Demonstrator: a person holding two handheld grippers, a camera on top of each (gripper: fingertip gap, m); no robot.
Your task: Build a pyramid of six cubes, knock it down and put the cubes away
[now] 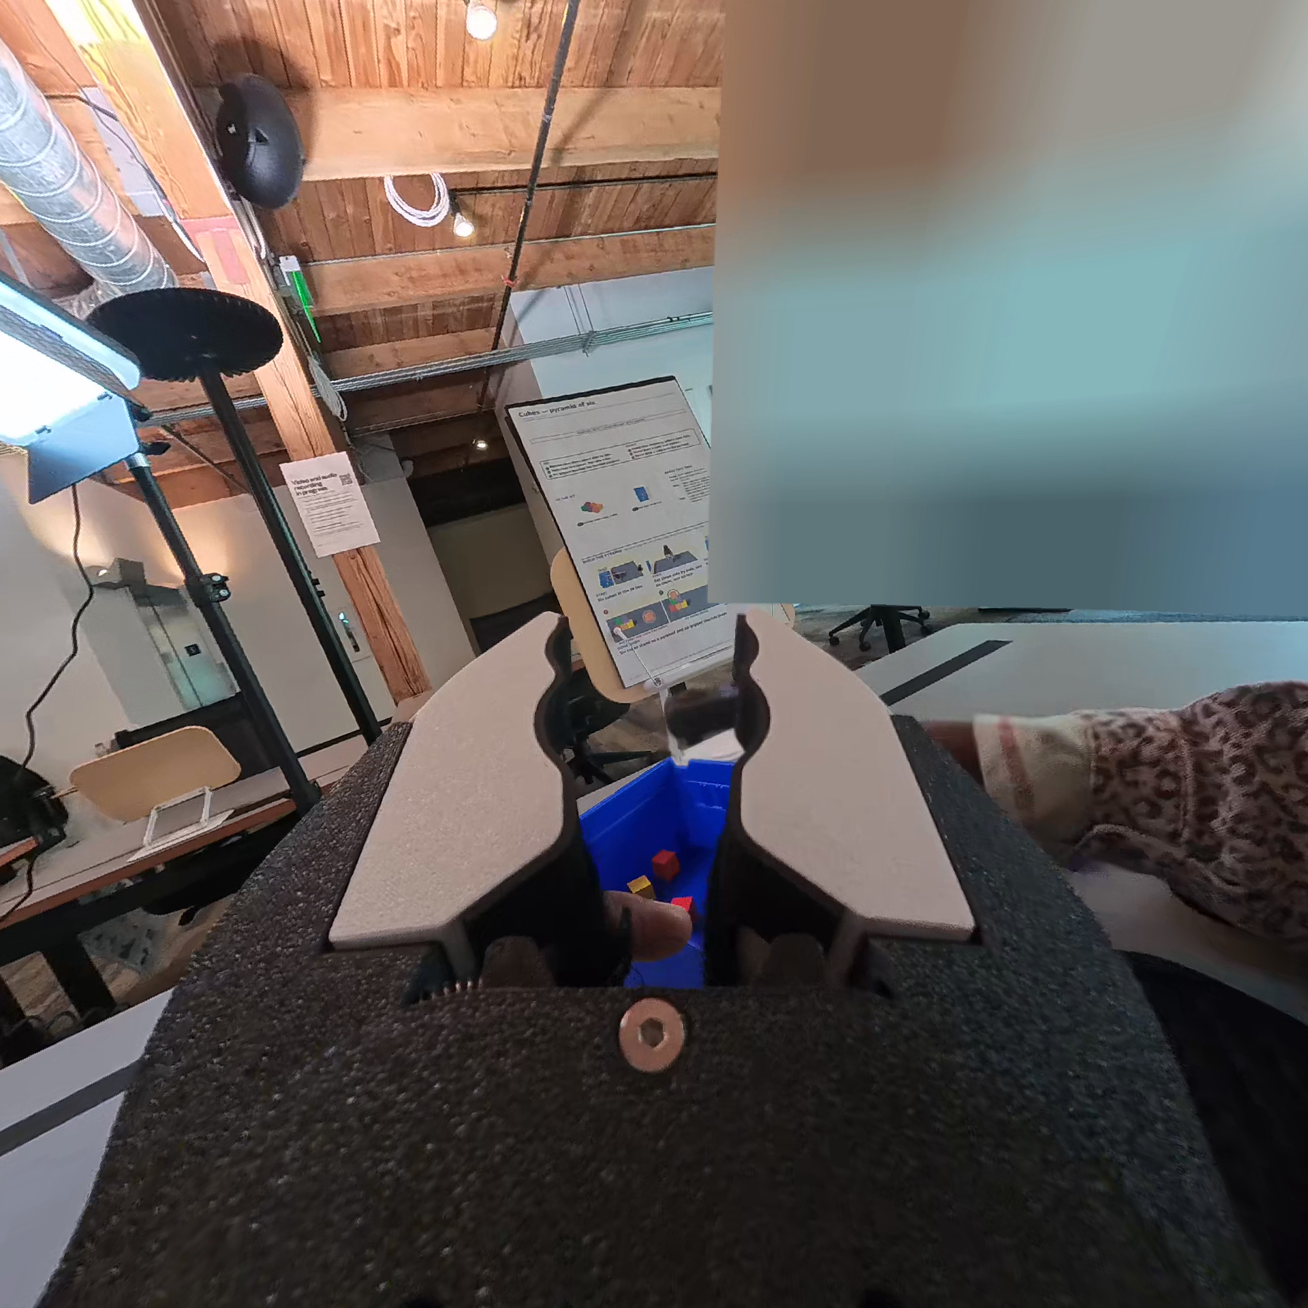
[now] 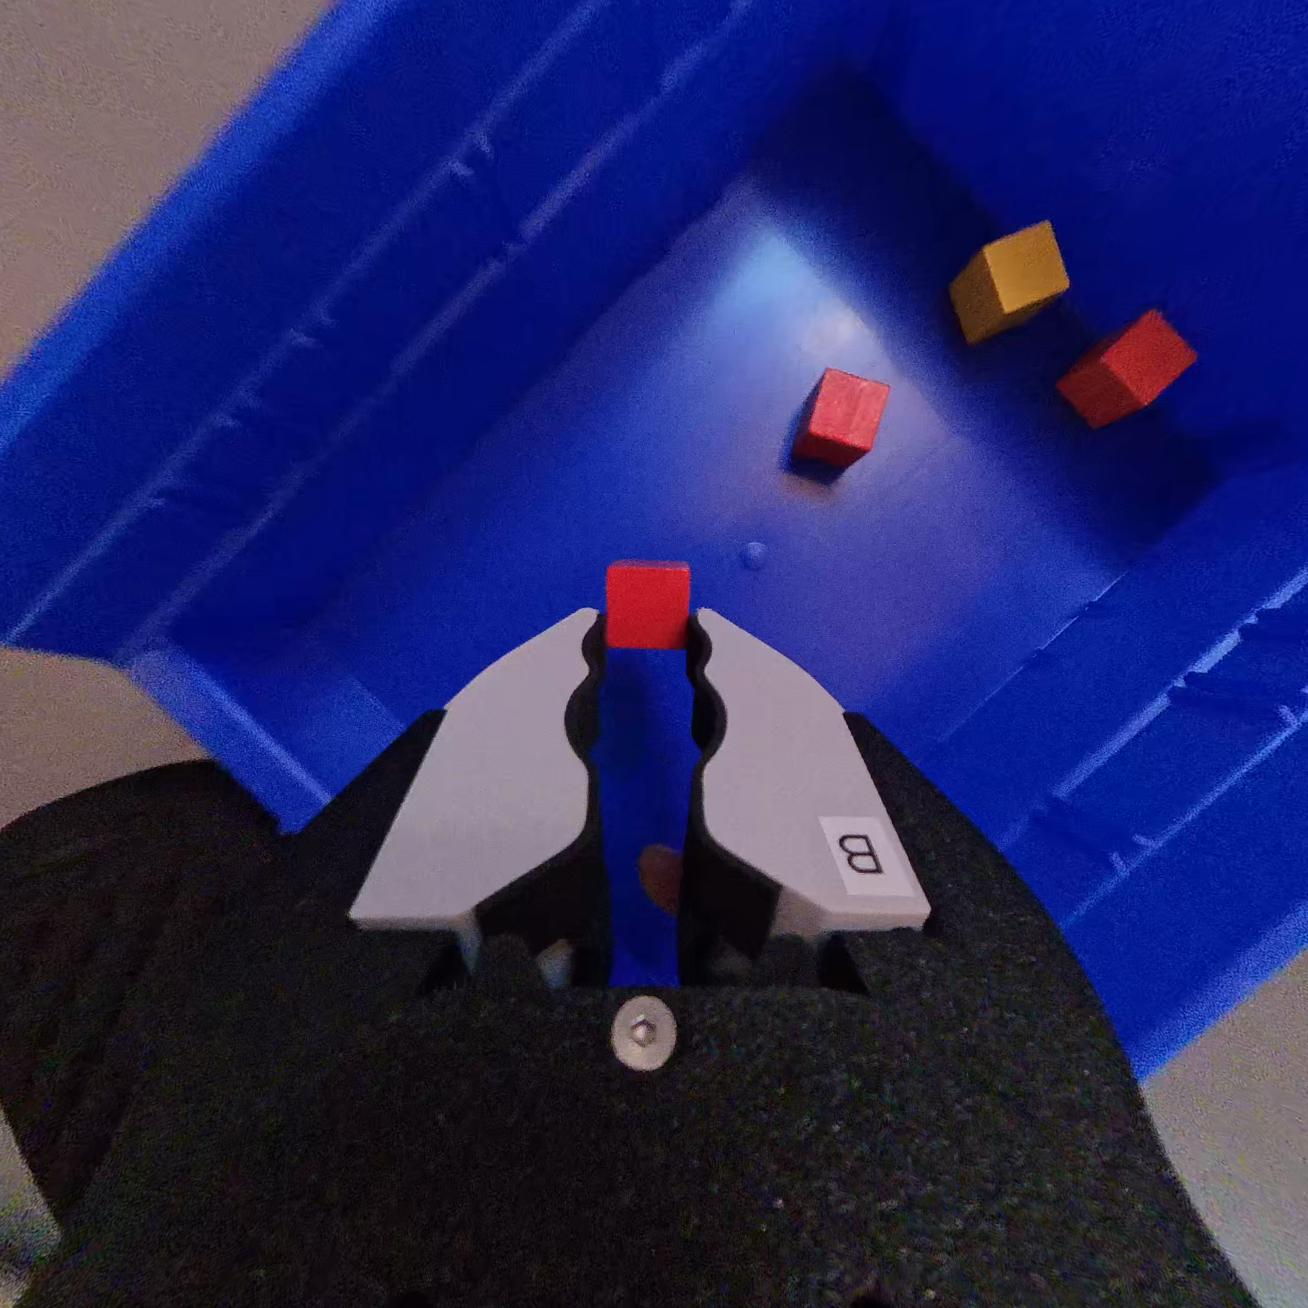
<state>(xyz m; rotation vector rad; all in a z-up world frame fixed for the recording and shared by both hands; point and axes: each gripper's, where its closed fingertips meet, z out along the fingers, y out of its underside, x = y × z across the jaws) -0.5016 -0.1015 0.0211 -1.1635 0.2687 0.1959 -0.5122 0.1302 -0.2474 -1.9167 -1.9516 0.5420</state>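
The right gripper (image 2: 647, 621) hung over the open blue bin (image 2: 396, 297), its jaws pinching a red cube (image 2: 647, 604) at the very fingertips, the cube clear of the bin floor as far as the view showed. Three more cubes lay loose on that floor toward the far corner: a second red cube (image 2: 842, 416) nearer the middle, a yellow cube (image 2: 1008, 281) close to the far wall, and a third red one (image 2: 1127, 368) just beside the yellow. The left gripper (image 1: 647, 637) was raised and tilted up toward the room, its jaws spread wide with nothing between them. Through its gap the same bin (image 1: 637, 807) showed below, with a red cube (image 1: 664, 864), the yellow cube (image 1: 640, 886) and another red cube (image 1: 684, 907) inside. A fingertip (image 1: 655, 927) of the holding hand showed at the base of the jaws. To the right a patterned sleeve (image 1: 1196, 800) reached over the pale table (image 1: 1062, 647), and an instruction board (image 1: 623, 524) stood beyond.
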